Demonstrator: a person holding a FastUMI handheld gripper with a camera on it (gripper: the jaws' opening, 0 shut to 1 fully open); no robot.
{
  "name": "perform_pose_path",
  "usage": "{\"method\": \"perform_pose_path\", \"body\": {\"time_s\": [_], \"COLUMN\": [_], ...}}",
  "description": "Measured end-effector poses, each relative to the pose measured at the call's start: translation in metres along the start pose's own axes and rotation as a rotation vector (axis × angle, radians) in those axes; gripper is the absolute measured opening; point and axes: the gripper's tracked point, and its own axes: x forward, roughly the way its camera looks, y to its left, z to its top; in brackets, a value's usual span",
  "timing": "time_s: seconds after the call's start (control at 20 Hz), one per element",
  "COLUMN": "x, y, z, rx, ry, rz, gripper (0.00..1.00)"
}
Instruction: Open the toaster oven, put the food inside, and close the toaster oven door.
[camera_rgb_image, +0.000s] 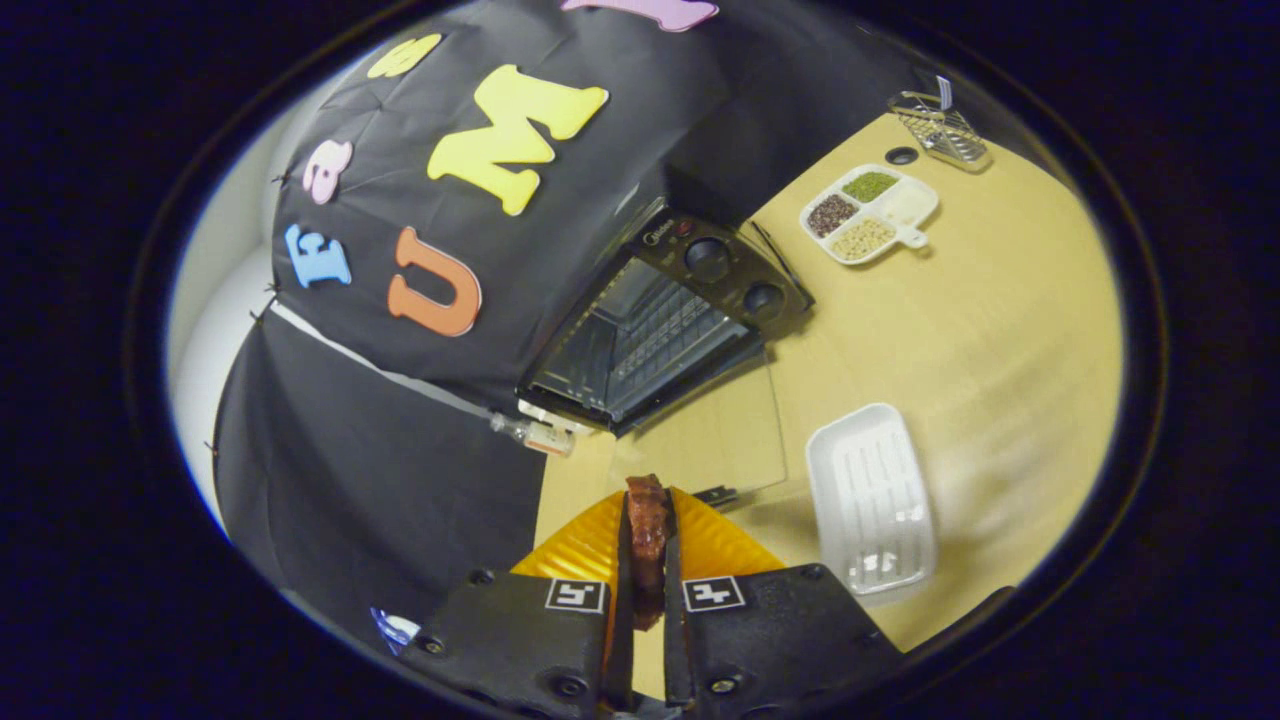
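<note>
A black toaster oven (690, 300) stands on the wooden table against the booth wall, beyond my fingers. Its glass door (715, 430) lies folded down flat toward me, and the wire rack (640, 345) inside is visible. My gripper (647, 520) is shut on a reddish-brown piece of food (647, 535), which stands clamped between both fingers. The food hangs in the air a short way in front of the open door's handle edge.
An empty white ribbed tray (872, 495) lies on the table just beside my fingers. Farther off sit a divided white dish (868, 213) of grains and a small wire basket (940, 130). A small bottle (535, 434) lies beside the oven.
</note>
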Motion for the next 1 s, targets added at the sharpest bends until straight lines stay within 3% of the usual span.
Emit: {"method": "perform_pose_path", "body": {"time_s": [0.2,0.4,0.55,1.0], "x": [0.059,0.124,0.166,0.232], "y": [0.02,0.02,0.021,0.008], "z": [0.001,0.011,0.029,0.084], "rx": [0.114,0.198,0.31,0.425], "ry": [-0.121,-0.219,-0.315,-0.5], "rz": [0.009,-0.061,-0.067,-0.138], "gripper": [0.15,0.15,0.15,0.15]}}
